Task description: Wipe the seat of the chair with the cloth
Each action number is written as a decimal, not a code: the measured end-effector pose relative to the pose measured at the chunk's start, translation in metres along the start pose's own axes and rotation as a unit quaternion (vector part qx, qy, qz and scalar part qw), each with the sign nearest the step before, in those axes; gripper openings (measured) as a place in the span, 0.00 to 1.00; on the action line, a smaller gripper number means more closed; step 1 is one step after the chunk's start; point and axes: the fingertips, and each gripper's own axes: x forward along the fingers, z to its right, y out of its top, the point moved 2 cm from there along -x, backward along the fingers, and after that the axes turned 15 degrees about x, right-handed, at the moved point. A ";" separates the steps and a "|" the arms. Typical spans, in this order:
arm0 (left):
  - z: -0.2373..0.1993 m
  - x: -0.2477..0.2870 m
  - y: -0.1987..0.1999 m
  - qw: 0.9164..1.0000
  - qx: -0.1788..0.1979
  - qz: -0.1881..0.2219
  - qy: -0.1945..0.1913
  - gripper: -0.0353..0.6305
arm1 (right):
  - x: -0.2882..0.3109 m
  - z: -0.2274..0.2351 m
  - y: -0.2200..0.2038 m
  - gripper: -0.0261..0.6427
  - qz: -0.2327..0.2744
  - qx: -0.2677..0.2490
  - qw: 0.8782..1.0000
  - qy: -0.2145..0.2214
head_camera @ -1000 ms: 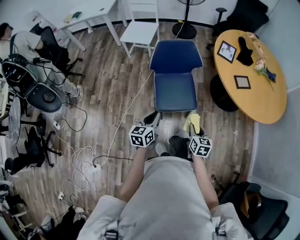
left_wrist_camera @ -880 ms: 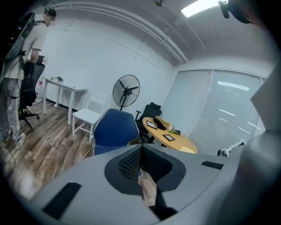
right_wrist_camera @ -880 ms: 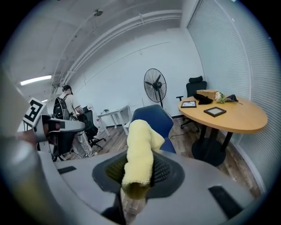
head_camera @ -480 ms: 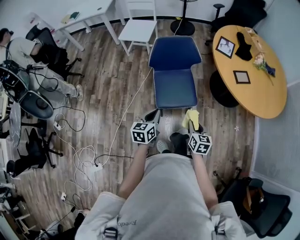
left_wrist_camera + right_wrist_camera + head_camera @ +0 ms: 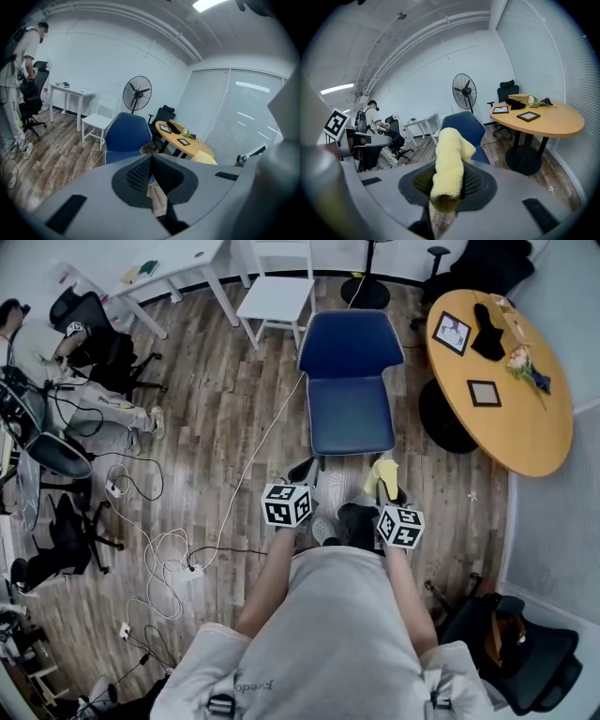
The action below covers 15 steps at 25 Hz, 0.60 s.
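The right gripper [image 5: 446,190] has its jaws clamped on the yellow cloth [image 5: 449,159], which stands folded between the pads. The left gripper [image 5: 151,171] is closed on nothing. Both grippers hang over the floor just short of the front edge of the blue chair [image 5: 349,343], and its seat [image 5: 351,418] is bare. The step in hand is probably the approach. Lower the cloth's free fold flat onto the seat, not the jaw tips. Wipe edge to edge in overlapping passes, with the left gripper clear.
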 end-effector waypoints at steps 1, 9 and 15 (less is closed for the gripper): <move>-0.001 -0.001 0.000 1.000 0.000 0.001 0.001 0.09 | 0.000 -0.001 -0.001 0.18 -0.001 -0.001 1.000 0.001; -0.001 -0.006 -0.001 1.000 -0.002 0.010 0.007 0.09 | -0.002 -0.004 -0.004 0.18 -0.003 -0.005 1.000 0.006; 0.004 -0.002 -0.003 1.000 -0.003 0.005 0.004 0.09 | -0.005 0.000 -0.003 0.18 -0.002 -0.005 1.000 0.009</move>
